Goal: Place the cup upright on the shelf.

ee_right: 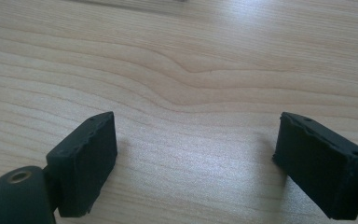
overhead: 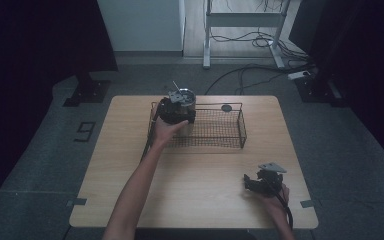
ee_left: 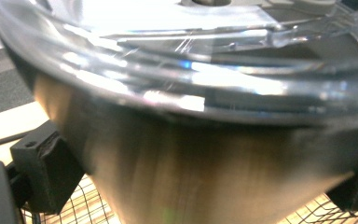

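Left gripper (overhead: 176, 111): jaws clamped on either side of the steel pot (ee_left: 200, 158), apparently over the wire basket (overhead: 230, 131). Right gripper (ee_right: 196, 163): jaws released, bare desk (ee_right: 191, 60) between them.

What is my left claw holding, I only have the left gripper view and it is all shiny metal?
Observer: In the high view the left claw is clamped on a round stainless steel pot with a clear lid, at the left end of a black wire mesh basket.
Operator: Where does that basket sit?
Observer: On the far half of the light wooden table, long side facing you.
Operator: Anything else near it?
Observer: A small dark round disc lies on the table just behind the basket's far rail.
Operator: And my other hand?
Observer: The right claw is open and holds nothing, its jaws close above bare wood near the table's front right corner.
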Tool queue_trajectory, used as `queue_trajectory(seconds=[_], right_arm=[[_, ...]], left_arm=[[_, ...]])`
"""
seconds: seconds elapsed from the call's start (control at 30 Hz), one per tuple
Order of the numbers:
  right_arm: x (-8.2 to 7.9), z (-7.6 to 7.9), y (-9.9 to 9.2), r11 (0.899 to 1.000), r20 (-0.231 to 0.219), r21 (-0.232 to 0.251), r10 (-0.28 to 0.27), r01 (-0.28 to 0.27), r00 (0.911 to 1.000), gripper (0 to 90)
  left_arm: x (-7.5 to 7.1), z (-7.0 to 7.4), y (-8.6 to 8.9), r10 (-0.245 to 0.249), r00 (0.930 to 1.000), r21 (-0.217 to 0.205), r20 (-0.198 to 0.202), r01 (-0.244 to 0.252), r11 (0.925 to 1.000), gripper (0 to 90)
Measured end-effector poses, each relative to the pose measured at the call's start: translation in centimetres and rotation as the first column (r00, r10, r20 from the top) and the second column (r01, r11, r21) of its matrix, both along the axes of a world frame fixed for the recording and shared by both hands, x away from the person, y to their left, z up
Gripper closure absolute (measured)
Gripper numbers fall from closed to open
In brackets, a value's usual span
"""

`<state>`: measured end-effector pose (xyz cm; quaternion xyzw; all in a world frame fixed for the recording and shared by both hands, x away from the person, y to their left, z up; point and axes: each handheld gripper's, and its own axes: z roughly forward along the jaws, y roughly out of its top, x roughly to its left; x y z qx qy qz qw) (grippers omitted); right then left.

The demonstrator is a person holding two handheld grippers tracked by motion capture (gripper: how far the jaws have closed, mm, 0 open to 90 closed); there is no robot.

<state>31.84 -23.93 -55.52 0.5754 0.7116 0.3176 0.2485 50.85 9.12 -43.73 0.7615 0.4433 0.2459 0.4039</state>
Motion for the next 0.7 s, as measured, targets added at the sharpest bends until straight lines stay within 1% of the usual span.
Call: queue_trajectory(seconds=[0.1,0.13,0.4,0.5,0.7], right_arm=[[0.0,0.0,0.0,1.000,0.000,0.001,0.000,0.000,1.0000,12.4],[0.0,0.0,0.0,1.000,0.000,0.000,0.000,0.000,1.0000,12.4],[0.0,0.0,0.0,1.000,0.000,0.001,-0.001,0.001,1.0000,12.4],[0.0,0.0,0.0,1.000,0.000,0.001,-0.001,0.001,1.0000,12.4],[0.0,0.0,0.0,1.000,0.001,0.001,-0.001,0.001,1.0000,12.4]], left_arm=[[0.1,-0.5,0.0,0.006,0.9999,-0.001,-0.010,-0.006,1.0000,4.0],[0.2,-0.7,0.0,0.007,0.9999,0.004,-0.013,-0.007,1.0000,4.0],[0.3,-1.7,0.0,0.012,0.9996,0.011,-0.024,-0.012,0.9999,4.0],[0.3,-2.0,-0.1,0.018,0.9993,0.002,-0.033,-0.018,0.9998,4.0],[0.3,-2.6,-0.1,0.027,0.9989,-0.001,-0.038,-0.028,0.9996,4.0]])
